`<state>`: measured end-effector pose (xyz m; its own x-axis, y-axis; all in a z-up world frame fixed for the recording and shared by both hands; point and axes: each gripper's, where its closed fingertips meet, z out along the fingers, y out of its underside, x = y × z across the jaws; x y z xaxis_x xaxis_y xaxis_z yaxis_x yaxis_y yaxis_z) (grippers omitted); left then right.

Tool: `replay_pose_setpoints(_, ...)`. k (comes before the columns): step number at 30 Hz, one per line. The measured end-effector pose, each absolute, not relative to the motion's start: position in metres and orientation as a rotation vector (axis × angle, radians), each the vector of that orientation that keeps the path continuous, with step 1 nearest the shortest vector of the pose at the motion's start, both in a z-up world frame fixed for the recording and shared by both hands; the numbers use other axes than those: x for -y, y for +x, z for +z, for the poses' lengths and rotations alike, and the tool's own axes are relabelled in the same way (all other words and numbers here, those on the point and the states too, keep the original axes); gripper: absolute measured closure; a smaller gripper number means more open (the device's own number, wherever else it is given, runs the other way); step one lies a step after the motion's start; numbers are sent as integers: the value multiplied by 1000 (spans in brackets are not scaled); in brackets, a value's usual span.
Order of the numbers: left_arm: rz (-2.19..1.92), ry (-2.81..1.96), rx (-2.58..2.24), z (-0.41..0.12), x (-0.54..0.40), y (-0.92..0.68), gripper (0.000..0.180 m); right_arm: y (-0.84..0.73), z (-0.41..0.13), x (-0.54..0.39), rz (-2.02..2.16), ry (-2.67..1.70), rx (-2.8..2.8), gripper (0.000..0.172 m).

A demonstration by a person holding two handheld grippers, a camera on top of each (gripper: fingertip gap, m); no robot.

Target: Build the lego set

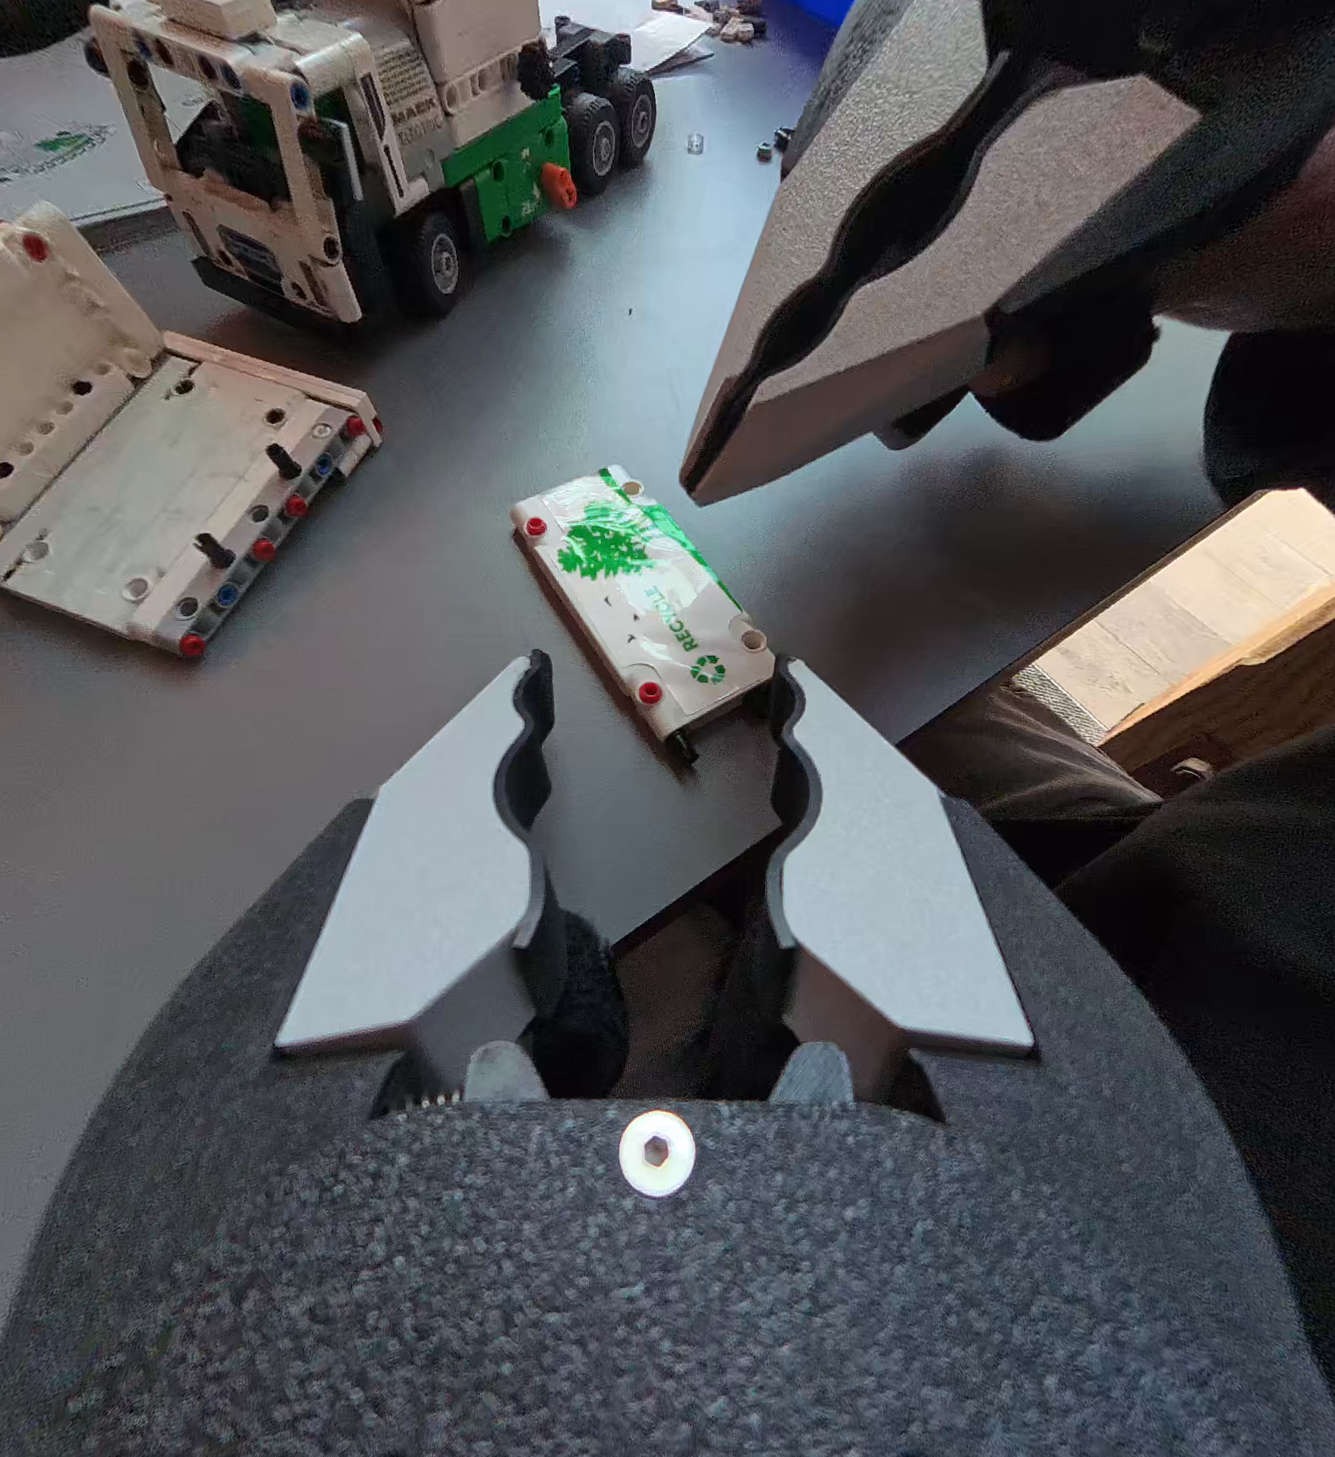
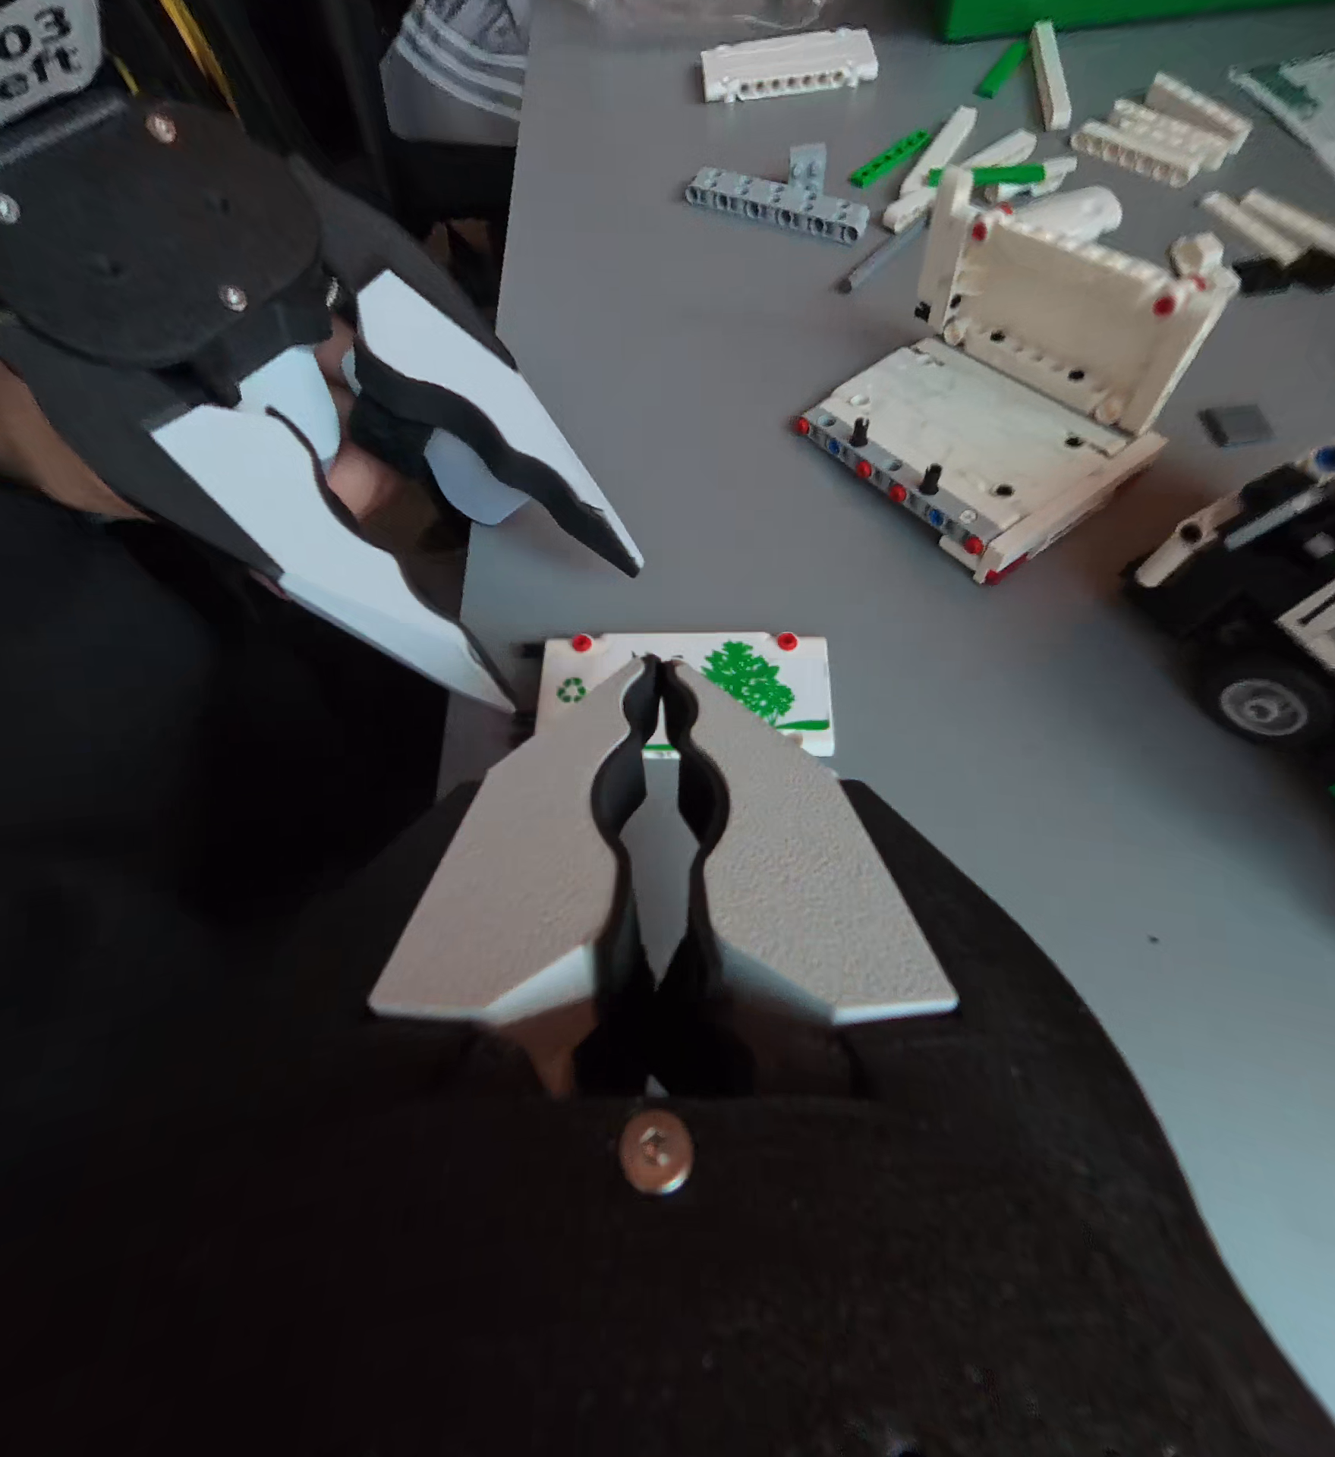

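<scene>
White panel [image 1: 640, 599] between grippers

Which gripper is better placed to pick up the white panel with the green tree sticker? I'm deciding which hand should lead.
Probably the left gripper: its jaws are open, with the white panel lying flat just ahead on the grey table. The right gripper hovers over the panel with fingertips shut.

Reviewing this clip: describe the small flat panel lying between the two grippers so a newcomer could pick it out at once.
Start at the grey table, near its edge by the person. The white panel lies flat there, alone, between the open left gripper and the shut right gripper. Unlike the larger hinged white assembly, it bears a green tree sticker.
</scene>
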<state>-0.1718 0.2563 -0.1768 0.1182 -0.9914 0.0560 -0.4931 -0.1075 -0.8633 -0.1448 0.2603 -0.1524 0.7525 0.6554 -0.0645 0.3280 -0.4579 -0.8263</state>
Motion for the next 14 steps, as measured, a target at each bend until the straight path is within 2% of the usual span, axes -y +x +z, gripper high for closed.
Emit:
replay_pose_setpoints(3, -845, -1693, -1416, -179, -257, -165, 129, -149, -159, -254, 236, -1914, 1071, 172)
replay_pose_setpoints(12, -866, -1705, -1531, -183, -246, -160, 165, -161, -163, -256, -351, -1190, 1587, 172)
replay_pose_setpoints(14, -885, -1730, -1534, -183, -245, -161, 165, -163, -172, -257, -432, -1103, 1658, 172)
